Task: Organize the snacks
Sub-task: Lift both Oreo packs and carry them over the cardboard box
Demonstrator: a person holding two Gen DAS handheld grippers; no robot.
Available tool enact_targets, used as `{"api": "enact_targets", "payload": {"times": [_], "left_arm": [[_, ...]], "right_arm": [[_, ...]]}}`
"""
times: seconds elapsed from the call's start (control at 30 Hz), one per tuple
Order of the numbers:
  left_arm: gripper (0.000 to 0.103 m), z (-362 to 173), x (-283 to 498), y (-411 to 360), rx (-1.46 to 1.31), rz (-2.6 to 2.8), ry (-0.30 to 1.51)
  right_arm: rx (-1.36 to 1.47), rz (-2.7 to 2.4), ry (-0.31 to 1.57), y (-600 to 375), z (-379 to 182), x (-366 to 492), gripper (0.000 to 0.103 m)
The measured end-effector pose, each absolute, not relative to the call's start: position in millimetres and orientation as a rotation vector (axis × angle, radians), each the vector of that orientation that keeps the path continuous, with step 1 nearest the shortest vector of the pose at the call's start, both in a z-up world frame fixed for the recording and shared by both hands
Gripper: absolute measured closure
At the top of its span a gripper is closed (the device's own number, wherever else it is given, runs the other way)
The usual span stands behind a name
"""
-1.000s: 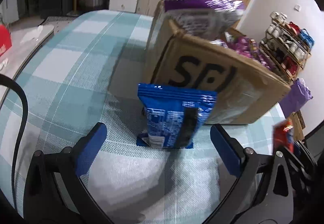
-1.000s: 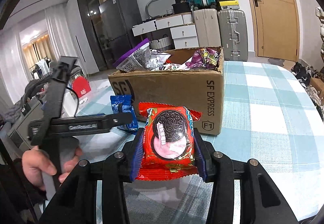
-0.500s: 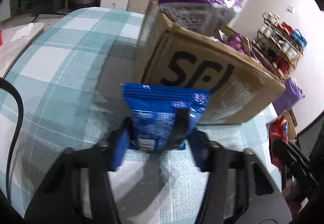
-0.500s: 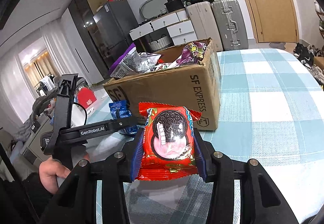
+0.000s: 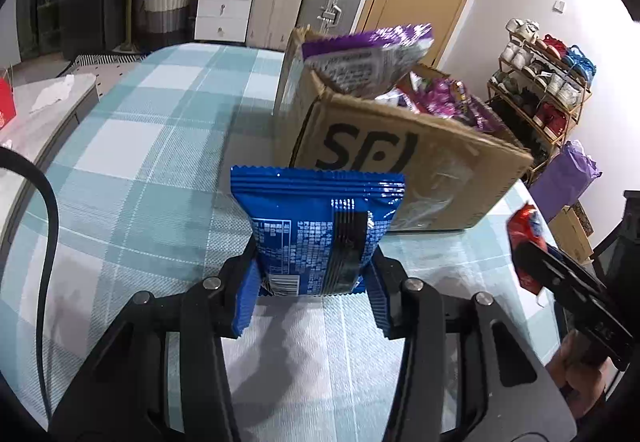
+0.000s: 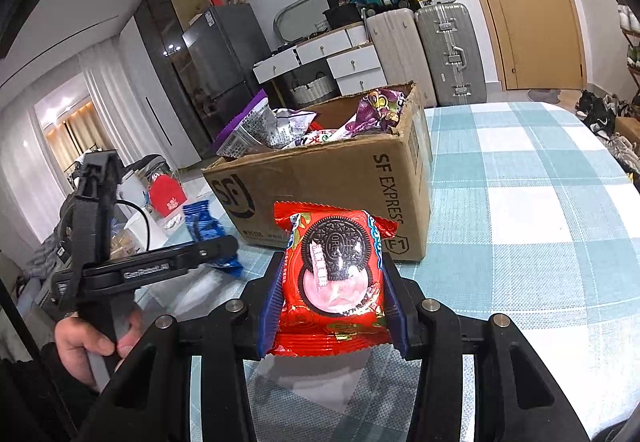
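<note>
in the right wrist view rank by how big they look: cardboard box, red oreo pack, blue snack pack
1. cardboard box, largest.
2. red oreo pack, though it sits right at the camera in the right gripper, so it looks inflated.
3. blue snack pack, smallest, partly hidden by the left gripper.

**Black frames, blue pads**

Right gripper [image 6: 334, 316]: matte black linkage arms with round silver screw heads; ribbed blue pads [image 6: 269, 308] on its fingers; left gripper [image 5: 312, 294]: the same black frame, silver screws, blue ribbed pads; white "GenRobot.AI" lettering along its side; black cable [image 5: 47, 226] looping beside it; dark sleeve [image 6: 60, 374] at the hand.
</note>
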State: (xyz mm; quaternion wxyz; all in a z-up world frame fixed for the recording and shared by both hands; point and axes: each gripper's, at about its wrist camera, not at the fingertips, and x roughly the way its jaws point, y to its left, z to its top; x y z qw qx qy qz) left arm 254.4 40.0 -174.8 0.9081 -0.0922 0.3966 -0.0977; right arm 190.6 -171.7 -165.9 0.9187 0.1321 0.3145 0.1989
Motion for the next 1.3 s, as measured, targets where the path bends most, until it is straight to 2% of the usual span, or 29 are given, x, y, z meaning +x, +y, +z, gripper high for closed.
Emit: {"api": "enact_targets", "payload": {"times": [0.43, 1.07, 1.3], "left_arm": [[0.060, -117.1, 210.0, 52.8, -0.176, -0.241, 0.735], [0.060, 39.7, 156.1, 56.7, -0.129, -0.370, 0.592], [0.059, 92.6, 158.7, 38.7, -0.088, -0.409, 0.590]], "right_arm": [[0.317, 0.390, 0.624, -179.8, -150.9, 181.8, 0.058], [0.427, 0.526, 0.472, -195.0, 11.3, 165.5, 0.058], [0.362, 0.522, 0.440, -191.2, 66.3, 173.7, 0.058]]}}
